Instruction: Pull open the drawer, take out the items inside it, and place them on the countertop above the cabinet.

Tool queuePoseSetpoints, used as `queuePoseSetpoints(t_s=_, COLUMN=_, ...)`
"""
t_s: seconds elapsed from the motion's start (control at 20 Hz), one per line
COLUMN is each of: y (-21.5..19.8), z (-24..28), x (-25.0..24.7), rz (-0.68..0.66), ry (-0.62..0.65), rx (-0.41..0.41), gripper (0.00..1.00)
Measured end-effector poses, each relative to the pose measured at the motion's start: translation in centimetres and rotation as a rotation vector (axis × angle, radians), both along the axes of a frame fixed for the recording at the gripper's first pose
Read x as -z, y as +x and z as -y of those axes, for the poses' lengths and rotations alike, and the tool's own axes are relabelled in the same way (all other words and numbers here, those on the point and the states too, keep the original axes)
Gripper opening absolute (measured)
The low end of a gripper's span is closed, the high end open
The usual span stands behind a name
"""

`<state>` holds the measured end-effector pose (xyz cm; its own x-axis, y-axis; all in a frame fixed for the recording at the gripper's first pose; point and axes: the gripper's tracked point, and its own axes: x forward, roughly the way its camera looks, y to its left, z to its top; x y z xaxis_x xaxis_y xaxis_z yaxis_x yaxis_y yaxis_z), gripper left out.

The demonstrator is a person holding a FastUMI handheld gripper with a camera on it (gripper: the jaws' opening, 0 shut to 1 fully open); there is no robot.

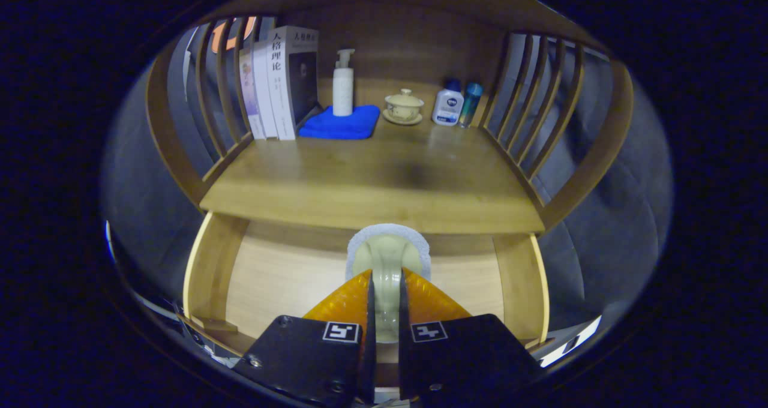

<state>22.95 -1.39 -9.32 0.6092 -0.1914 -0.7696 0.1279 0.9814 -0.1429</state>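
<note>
Between the fingers of the gripper (384,312): 1 pale ceramic item (387,261), clamped on both sides, fingers nearly closed, over the open drawer (282,276). Beyond: countertop (372,180); books (282,81), spine "人格理论".

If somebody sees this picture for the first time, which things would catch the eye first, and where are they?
First, the gripper, its fingers shut on a pale green cup with a grey-white pad behind it, held above the open drawer. Next, on the countertop beyond, the bright blue cloth with a white pump bottle on it, beside upright books.
</note>
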Motion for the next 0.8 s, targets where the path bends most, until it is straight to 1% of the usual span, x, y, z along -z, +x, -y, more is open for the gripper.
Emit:
queuePoseSetpoints(t_s=0.2, y=3.9, z=-0.2, x=-3.1, rz=0.049, ry=-0.052, rx=0.002, gripper=0.18)
queuePoseSetpoints(t_s=0.35, y=6.6, z=0.6, x=-4.1, rz=0.068, ry=-0.114, rx=0.01, gripper=0.18)
queuePoseSetpoints(t_s=0.55, y=9.8, z=0.3, x=-4.0, rz=0.079, ry=-0.099, rx=0.018, gripper=0.18)
queuePoseSetpoints(t_s=0.7, y=12.2, z=0.8, x=-3.9, rz=0.105, ry=-0.136, rx=0.021, gripper=0.18)
queuePoseSetpoints(t_s=0.8, y=13.2, z=1.7, x=-3.0, rz=0.093, ry=-0.17, rx=0.046, gripper=0.18)
